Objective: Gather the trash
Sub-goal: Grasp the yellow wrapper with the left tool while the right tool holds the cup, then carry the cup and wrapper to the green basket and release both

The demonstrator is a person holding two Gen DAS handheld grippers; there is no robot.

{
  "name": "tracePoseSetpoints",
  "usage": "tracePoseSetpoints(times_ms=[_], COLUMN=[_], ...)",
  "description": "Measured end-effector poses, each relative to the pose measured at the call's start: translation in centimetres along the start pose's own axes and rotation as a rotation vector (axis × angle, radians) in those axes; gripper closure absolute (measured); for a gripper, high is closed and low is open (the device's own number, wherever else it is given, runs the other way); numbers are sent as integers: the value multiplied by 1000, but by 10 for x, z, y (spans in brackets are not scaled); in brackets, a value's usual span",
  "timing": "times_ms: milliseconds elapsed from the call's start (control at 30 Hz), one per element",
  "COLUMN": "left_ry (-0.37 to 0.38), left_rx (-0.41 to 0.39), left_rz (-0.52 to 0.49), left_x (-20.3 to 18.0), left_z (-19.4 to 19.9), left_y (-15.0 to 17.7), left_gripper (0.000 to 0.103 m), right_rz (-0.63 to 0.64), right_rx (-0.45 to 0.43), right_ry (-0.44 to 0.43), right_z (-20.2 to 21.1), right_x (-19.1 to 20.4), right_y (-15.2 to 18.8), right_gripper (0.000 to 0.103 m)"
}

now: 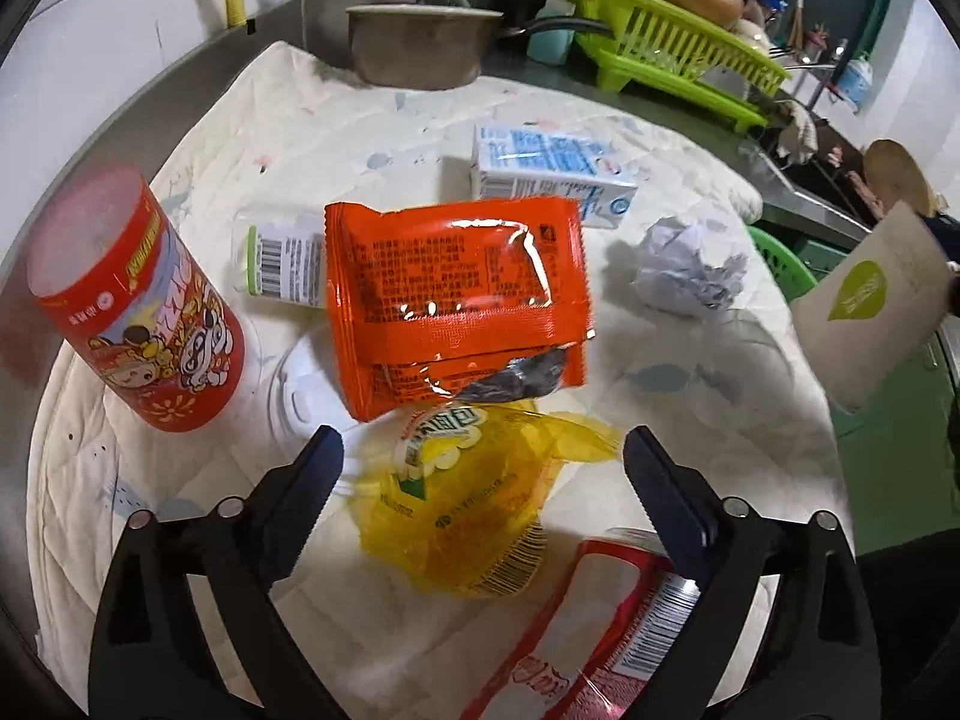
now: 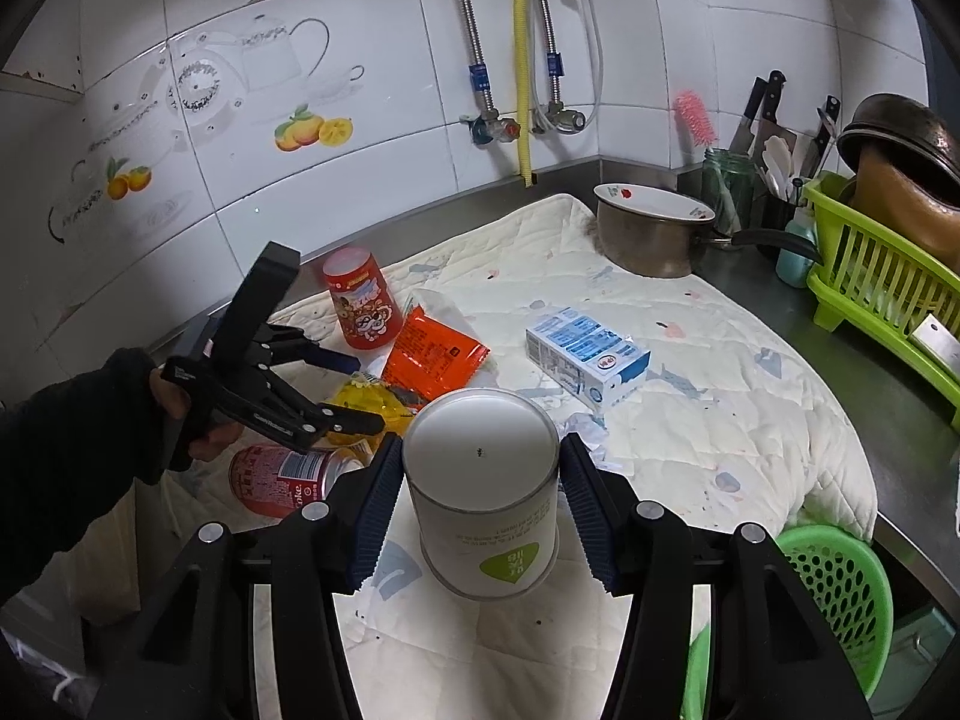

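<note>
While right tongs (image 2: 477,474) clamp cup (image 2: 486,510), left tongs (image 1: 483,450) gape, yellow wrapper (image 1: 462,510) lying between, untouched.

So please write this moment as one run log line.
left tongs: open over yellow wrapper | right tongs: holding paper cup

Metal pot (image 2: 651,240) on quilted cloth (image 2: 750,420); green rack (image 2: 882,294) holding pan, perhaps wok.

A home kitchen: tiled wall (image 2: 372,60) with water taps (image 2: 498,126), a green dish rack (image 2: 870,276), a pot (image 2: 654,234) and knives (image 2: 759,114) on the steel desk (image 2: 750,276).
</note>
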State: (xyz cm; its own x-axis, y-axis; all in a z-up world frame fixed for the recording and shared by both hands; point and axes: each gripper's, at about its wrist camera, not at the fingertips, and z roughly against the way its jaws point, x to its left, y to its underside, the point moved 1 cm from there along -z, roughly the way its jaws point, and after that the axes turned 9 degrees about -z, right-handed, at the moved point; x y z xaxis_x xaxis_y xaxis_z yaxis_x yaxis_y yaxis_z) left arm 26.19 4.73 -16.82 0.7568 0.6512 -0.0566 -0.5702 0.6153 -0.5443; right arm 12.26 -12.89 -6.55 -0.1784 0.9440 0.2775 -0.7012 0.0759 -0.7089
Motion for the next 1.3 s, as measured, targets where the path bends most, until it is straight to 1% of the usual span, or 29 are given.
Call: tracePoseSetpoints(times_ms=[100,267,333,367,400,433,500,533,567,600,667,700,800,867,967,1067,1100,1233,1300], left_ry=[7,28,36,37,32,22,25,15,3,-10,-28,-39,-64,-75,-101,-106,-105,-98,-86], left_rx=[9,61,74,89,100,96,86,91,102,110,117,118,110,96,69,37,14,-41,-67], left_rz=[-15,-23,-27,-25,-24,-28,-24,-24,-23,-21,-14,-8,12,21,25,49,52,29,11], left_x=[-1,-1,-1,-1,-1,-2,-3,-4,-5,-6,-9,-10,-11,-12,-18,-23,-28,-51,-65], left_z=[0,-13,-18,-22,-26,-27,-26,-25,-26,-26,-23,-21,-14,-7,8,24,33,54,63], left_y=[0,1,2,2,1,1,0,-1,-1,-1,0,1,3,3,1,-1,-3,-8,-14], left_gripper=[9,12,18,23,25,26,34,36,40,47,57,59,66,68,69,70,70,70,70], right_rz=[-1,2,1,0,1,2,1,-1,-4,-6,-15,-20,-35,-46,-67,-88,-99,-138,-164], right_rx=[0,3,2,3,4,5,3,1,-1,-2,-4,-6,-12,-19,-26,-41,-48,-66,-69], right_ry=[-5,-8,-8,-9,-6,-5,-1,1,4,7,12,15,25,33,46,66,78,124,169], right_z=[-1,-3,-3,-3,-3,-3,-3,-2,-2,-1,0,2,8,13,21,32,37,52,61], right_x=[0,3,3,3,3,3,3,2,1,0,-3,-6,-12,-18,-26,-37,-42,-63,-80], right_y=[0,-1,-1,-1,-1,-1,-1,-1,-1,-1,0,1,4,7,10,15,17,23,30], right_gripper=[51,51,51,51,51,51,51,51,51,51,51,51,51,51,51,51,51,51,51])
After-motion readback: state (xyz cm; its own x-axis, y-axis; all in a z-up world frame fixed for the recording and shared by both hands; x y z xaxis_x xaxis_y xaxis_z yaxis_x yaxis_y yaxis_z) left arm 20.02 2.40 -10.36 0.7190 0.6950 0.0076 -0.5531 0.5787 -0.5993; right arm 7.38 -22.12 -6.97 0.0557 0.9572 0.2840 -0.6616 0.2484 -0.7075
